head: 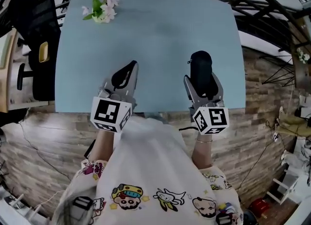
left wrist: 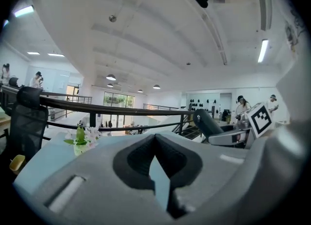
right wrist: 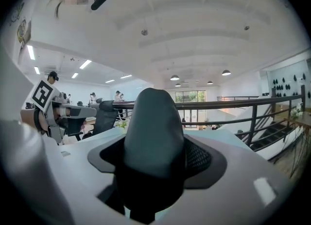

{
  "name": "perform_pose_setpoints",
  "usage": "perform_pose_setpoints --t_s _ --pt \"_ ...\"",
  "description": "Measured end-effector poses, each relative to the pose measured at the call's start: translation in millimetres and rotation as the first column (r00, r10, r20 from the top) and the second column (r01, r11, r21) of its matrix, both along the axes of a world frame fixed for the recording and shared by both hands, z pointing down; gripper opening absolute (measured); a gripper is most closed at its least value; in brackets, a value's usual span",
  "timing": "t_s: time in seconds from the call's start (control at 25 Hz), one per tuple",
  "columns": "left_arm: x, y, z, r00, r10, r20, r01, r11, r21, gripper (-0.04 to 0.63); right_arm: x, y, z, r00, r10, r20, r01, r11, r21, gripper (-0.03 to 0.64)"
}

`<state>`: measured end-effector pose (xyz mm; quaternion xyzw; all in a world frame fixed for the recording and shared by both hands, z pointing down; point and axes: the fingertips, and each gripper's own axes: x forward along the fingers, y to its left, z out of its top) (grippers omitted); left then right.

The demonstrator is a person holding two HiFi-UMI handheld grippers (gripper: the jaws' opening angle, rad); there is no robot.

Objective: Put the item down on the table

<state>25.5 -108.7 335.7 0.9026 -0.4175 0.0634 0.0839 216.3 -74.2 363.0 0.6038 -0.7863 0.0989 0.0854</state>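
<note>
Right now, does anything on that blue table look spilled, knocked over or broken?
Nothing stands out. The table shows no spill or damage, the flowers sit upright at its far left corner, and the right hand-held gripper is closed on a dark rounded item.

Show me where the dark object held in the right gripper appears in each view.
Head view: the dark object is right of centre, in the right gripper, over the table.
Left gripper view: right of centre.
Right gripper view: centre, between the jaws.
Shared landmark: the flowers on the table.
</note>
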Motion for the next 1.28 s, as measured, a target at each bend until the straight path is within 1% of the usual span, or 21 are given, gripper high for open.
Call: perform_pose_setpoints --t_s 0.12,0.24,0.48,0.76,0.96,1.28 --pt "-5.0 -0.6 1.9 0.997 -0.073 0.006 0.073 0.997 -0.001 -0.002 -3.4 -13.7 3.1 0.997 -0.071 0.006 0.071 0.997 0.0 0.359" --pt "-9.0 -0.8 4.7 0.992 -0.126 0.007 0.126 0.992 -0.001 -0.002 -8.8 -23.6 6.6 0.992 -0.127 0.006 0.127 0.992 -0.003 0.359" --pt "-12.5 5.7 8.8 0.983 -0.181 0.004 0.181 0.983 -0.014 -0.002 -18.4 -29.9 9.1 0.981 -0.196 0.002 0.196 0.981 -0.018 0.359" --pt "-25.7 2.7 11.0 0.98 -0.197 0.001 0.197 0.98 -0.039 -0.002 -28.7 -36.8 11.9 0.979 -0.206 0.0 0.206 0.978 -0.044 0.359" --pt "-33.0 0.0 12.7 0.982 -0.187 0.008 0.187 0.981 -0.043 -0.002 -40.8 -39.2 16.6 0.976 -0.217 -0.004 0.217 0.975 -0.057 0.359" --pt "-32.6 -11.6 17.1 0.987 -0.161 0.01 0.161 0.985 -0.055 -0.002 -56.4 -49.1 27.2 0.969 -0.248 -0.013 0.246 0.965 -0.088 0.359"
